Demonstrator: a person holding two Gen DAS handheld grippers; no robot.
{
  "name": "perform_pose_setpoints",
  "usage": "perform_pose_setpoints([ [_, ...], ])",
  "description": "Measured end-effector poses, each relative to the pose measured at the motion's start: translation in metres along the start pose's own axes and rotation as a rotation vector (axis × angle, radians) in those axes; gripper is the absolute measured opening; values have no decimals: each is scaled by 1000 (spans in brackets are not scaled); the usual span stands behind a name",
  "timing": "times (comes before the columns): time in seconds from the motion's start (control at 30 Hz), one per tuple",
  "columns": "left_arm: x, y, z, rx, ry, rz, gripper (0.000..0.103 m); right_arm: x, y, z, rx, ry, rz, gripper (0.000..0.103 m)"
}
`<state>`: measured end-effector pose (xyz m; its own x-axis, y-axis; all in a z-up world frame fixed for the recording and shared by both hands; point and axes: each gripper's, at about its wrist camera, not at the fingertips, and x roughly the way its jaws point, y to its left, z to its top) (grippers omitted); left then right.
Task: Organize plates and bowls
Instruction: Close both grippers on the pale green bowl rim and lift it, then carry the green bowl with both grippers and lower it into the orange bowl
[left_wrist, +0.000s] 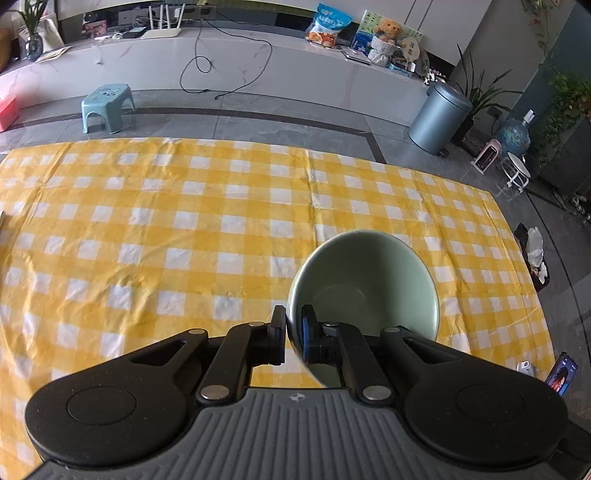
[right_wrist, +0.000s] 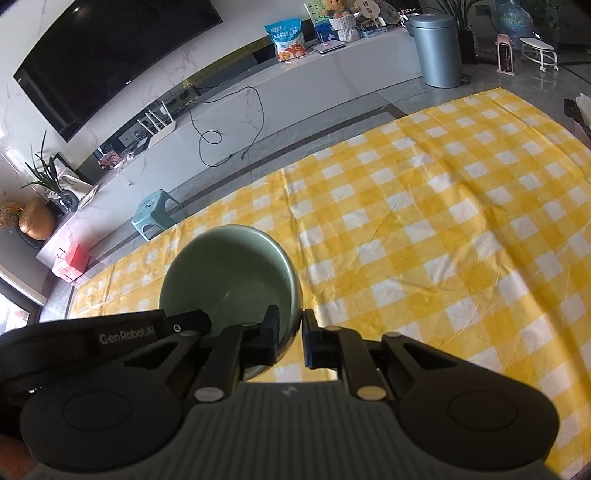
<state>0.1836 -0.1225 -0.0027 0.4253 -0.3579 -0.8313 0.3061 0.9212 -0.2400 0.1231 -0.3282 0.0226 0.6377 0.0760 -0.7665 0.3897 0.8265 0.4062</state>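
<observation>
Jaws of both grippers clamp the rim of one pale green bowl (left_wrist: 364, 284), held above a yellow gingham tablecloth (left_wrist: 147, 229).

Left gripper (left_wrist: 293, 330) pinches the bowl's left wall, one black pad outside and one inside; right gripper (right_wrist: 290, 338) grips the opposite wall the same way, with the left unit's black housing visible beside it. The bowl is round, deep and smooth-glazed, its hollow facing the cameras. The cloth beneath is creased, in yellow and white checks. Beyond the table stand a teal plastic stool (left_wrist: 107, 107), a grey cylindrical bin (left_wrist: 439, 118) and a pale, marble-look ledge (left_wrist: 258, 62).
</observation>
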Motion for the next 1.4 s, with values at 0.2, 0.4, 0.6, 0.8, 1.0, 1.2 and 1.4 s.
perform_pose_setpoints([
  [0.2, -41, 11, -33, -44, -48, 22, 8, -38, 15, -34, -29, -14, 48, 10],
  [0.4, -70, 26, -75, -60, -79, 47, 8, -65, 19, -77, -24, 8, 89, 10],
  [0.6, -83, 30, -108, -85, -91, 36, 9, -75, 7, -106, -1, 53, 110, 9],
  [0.8, -77, 36, -129, -128, -55, 18, 9, -79, -4, -119, -4, 80, 97, 9],
  [1.0, -69, 40, -137, -155, -28, 30, 10, -70, -6, -127, -2, 112, 85, 9],
  [1.2, -61, 39, -137, -134, -13, 48, 10, -62, -2, -126, -25, 111, 65, 8],
  [1.4, -52, 40, -135, -117, 5, 61, 10, -52, -1, -124, -48, 120, 45, 8],
])
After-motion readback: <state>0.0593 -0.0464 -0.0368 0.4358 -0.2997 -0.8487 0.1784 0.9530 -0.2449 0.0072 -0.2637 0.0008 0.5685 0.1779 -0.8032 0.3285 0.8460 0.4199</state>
